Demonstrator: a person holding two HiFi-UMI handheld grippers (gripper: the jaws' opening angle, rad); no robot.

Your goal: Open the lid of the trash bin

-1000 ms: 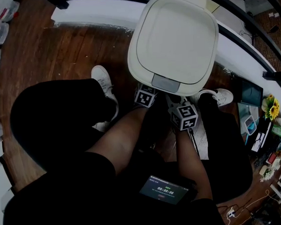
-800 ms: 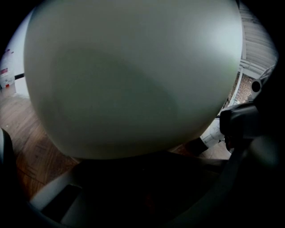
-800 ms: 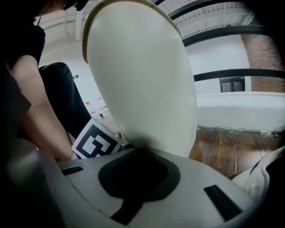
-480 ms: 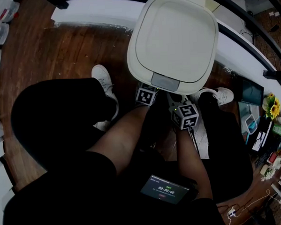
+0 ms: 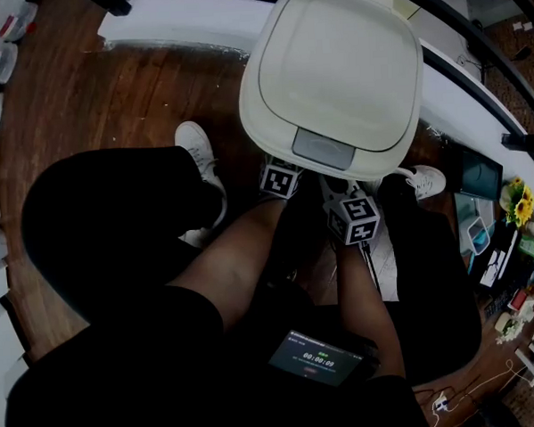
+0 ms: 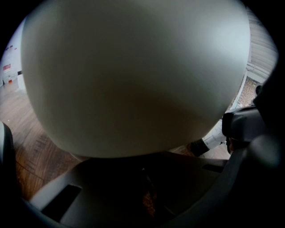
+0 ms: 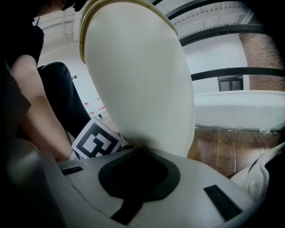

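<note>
The cream trash bin [image 5: 331, 71] stands on the floor in front of me, its lid [image 5: 344, 61] seen from above with a grey latch [image 5: 323, 149] at the near edge. My left gripper [image 5: 282, 175] and right gripper [image 5: 345, 200] sit side by side under that near edge, with their tips hidden beneath the lid. The left gripper view is filled by the bin's pale rounded wall [image 6: 133, 75], and the jaws below it are lost in shadow. In the right gripper view the bin [image 7: 142, 80] rises right in front, with the left gripper's marker cube [image 7: 95, 139] beside it.
The person's white shoes [image 5: 195, 154] [image 5: 423, 182] stand on either side of the bin on the wooden floor [image 5: 91, 101]. A white ledge [image 5: 177, 25] and black railing run behind the bin. A cluttered desk [image 5: 509, 240] is at the right. A phone timer [image 5: 324, 359] is at the person's waist.
The lid looks slightly larger and its latch edge has shifted up the picture, so the near edge has risen a little. Both grippers have stayed under it.
</note>
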